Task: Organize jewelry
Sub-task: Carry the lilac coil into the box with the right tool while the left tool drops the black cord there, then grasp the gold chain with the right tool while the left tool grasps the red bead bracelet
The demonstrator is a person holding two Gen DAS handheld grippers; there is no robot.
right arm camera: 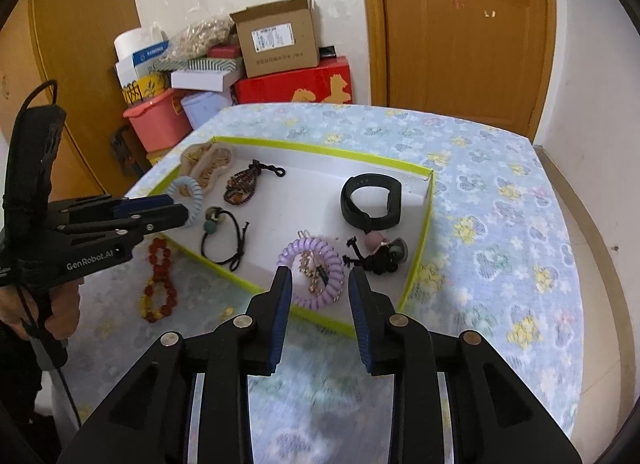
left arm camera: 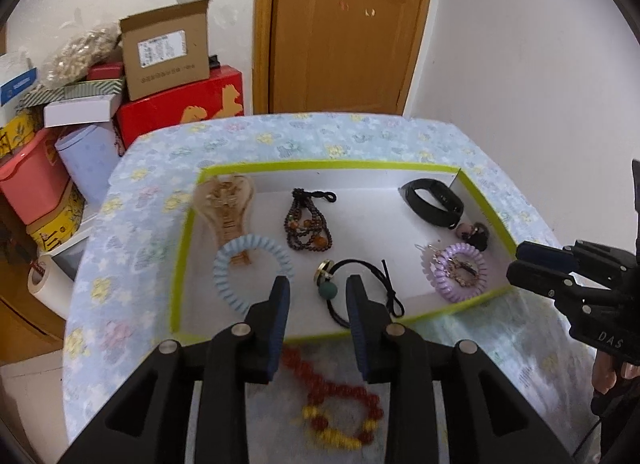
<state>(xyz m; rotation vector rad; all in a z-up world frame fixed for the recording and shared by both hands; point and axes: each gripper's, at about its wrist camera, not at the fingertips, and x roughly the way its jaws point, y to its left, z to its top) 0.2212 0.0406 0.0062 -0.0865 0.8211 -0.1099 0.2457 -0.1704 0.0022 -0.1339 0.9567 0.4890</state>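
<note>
Currently both grippers are angled down at the tray (left arm camera: 180,248), jaws parted, nothing held: left gripper (left arm camera: 318,296) over the black tie (left arm camera: 360,288), right gripper (right arm camera: 320,288) over the purple coil (right arm camera: 316,268); red beads (right arm camera: 158,282), long axis toward the tray, lie outside it

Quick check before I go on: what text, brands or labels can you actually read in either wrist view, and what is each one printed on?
"GenRobot.AI": side of the left gripper, seen from the right wrist.
"DAS": body of the right gripper, seen from the left wrist; it may be cut off.
White label and printed line on the cardboard box: too small to read.
Blue-and-white carton: lettering blurred, unreadable.
Red box: gold figures only, no legible words.
</note>
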